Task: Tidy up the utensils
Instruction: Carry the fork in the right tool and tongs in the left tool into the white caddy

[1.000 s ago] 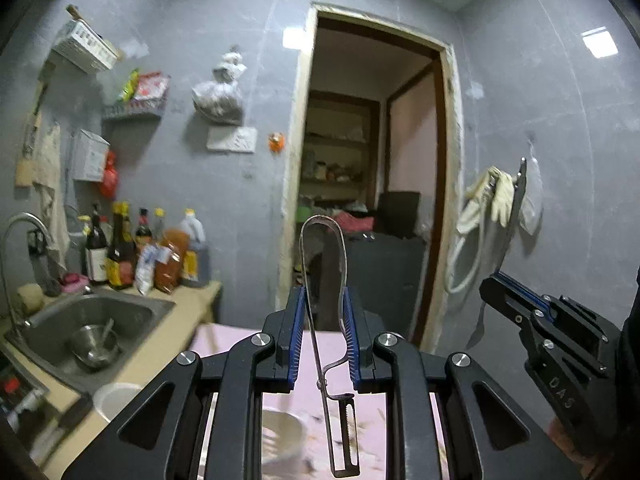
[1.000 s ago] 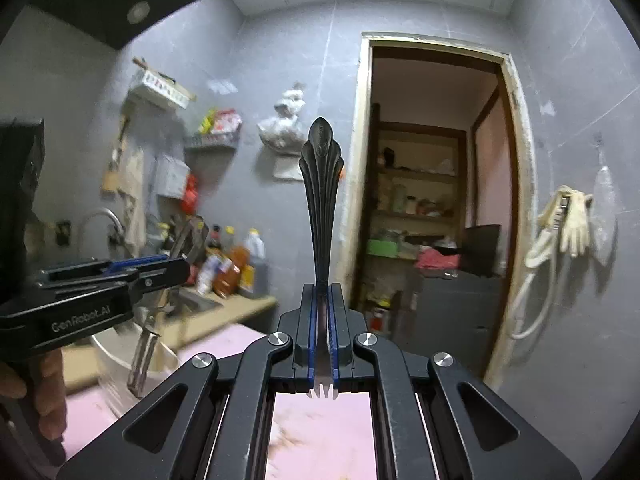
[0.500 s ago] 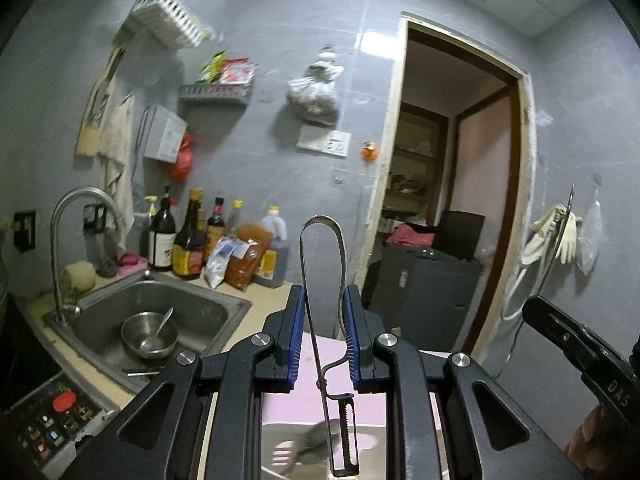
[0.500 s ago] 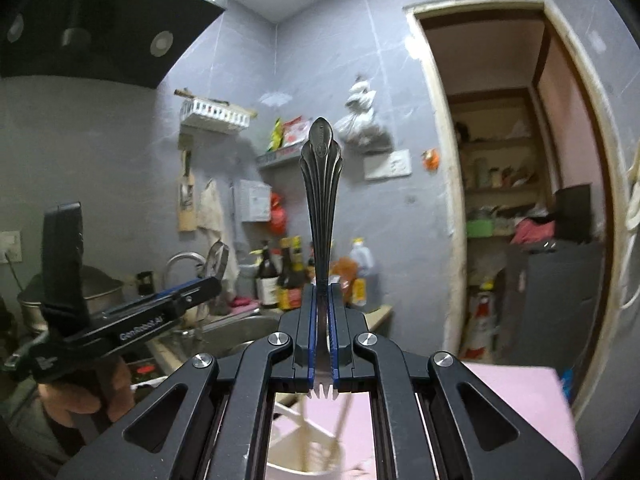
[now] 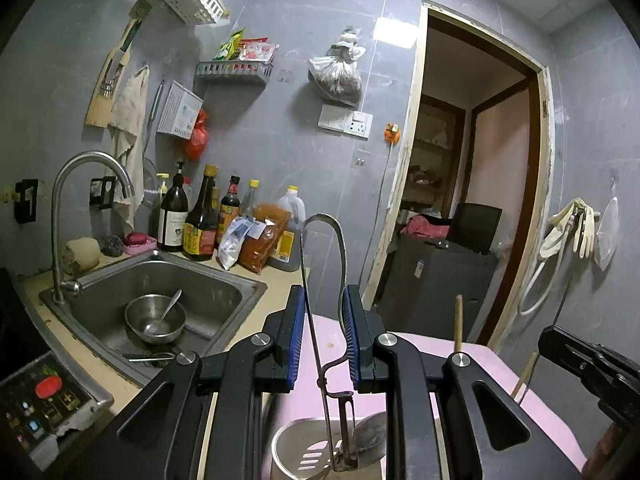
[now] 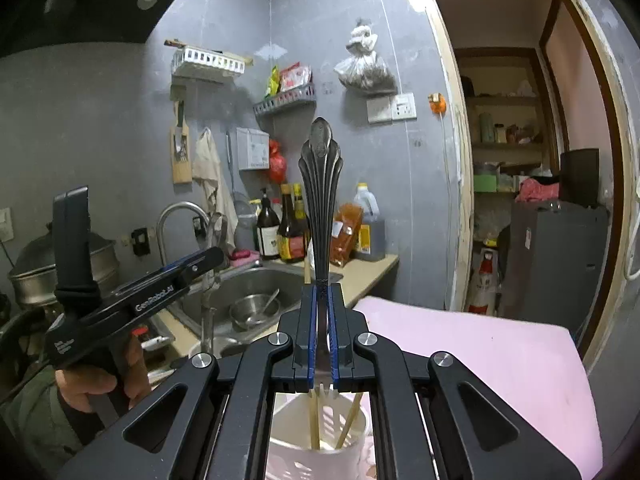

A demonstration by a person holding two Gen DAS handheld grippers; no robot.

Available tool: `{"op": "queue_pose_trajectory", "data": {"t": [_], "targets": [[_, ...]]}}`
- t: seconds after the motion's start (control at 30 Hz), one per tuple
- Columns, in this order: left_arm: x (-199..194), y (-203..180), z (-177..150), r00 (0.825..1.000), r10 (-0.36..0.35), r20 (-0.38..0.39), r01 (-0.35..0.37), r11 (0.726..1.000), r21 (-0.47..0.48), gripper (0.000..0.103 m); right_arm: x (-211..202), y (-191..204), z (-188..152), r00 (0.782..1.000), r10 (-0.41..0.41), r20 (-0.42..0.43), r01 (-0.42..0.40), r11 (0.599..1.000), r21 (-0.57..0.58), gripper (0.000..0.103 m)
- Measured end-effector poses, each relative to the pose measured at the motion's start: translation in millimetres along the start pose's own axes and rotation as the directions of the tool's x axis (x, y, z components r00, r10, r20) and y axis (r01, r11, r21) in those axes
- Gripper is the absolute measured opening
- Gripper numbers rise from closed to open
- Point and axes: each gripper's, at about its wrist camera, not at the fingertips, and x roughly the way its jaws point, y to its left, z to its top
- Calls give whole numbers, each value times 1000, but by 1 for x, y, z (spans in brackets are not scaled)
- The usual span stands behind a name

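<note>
My left gripper point(image 5: 324, 296) is shut on a metal peeler point(image 5: 325, 264); its loop handle stands up between the blue pads and its blade hangs below them. Under the blade is a grey slotted holder point(image 5: 298, 454) on the pink table top point(image 5: 484, 360). My right gripper point(image 6: 321, 292) is shut on a dark ornate fork point(image 6: 320, 184), handle up, tines just below the pads. Beneath the tines stands a white slotted holder point(image 6: 320, 454) with wooden chopsticks point(image 6: 314, 420) in it. Each gripper shows in the other's view: right gripper point(image 5: 560, 346), left gripper point(image 6: 208, 258) held by a hand.
A steel sink point(image 5: 208, 288) with a bowl and spoon point(image 5: 156, 318) lies to the left, under a curved tap point(image 5: 80, 164). Bottles and packets point(image 5: 208, 224) line the back of the counter. A doorway point(image 5: 472, 184) opens at the right. Chopsticks point(image 5: 458, 322) stick up near the right gripper.
Both views have swung left, bringing the sink and counter fully in. The holders have come into sight under each gripper. Peeler and fork stay gripped as before.
</note>
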Motion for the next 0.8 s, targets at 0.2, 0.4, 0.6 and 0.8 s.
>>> {"op": "queue_pose_trajectory", "data": {"t": [0.2,0.4,0.6,0.8], "targets": [[2,-4,-17,1000,26,-8,-25,1000,12,16,8,0,-11,999,-10,-52,10,1000,3,3],[4,-7,-31,998,17,-57,-16,1000,12,16,17,-3,-29,994,-35,-106,39,999,28,4],[3,-7,-40,993,-24,-115,24,1000,0,16,22,-5,-37,989,-36,-140,42,998,45,6],[-6,-4,-41,987,-89,-134,84,996,-42,19,22,-7,-42,988,-24,-154,32,998,49,8]]}}
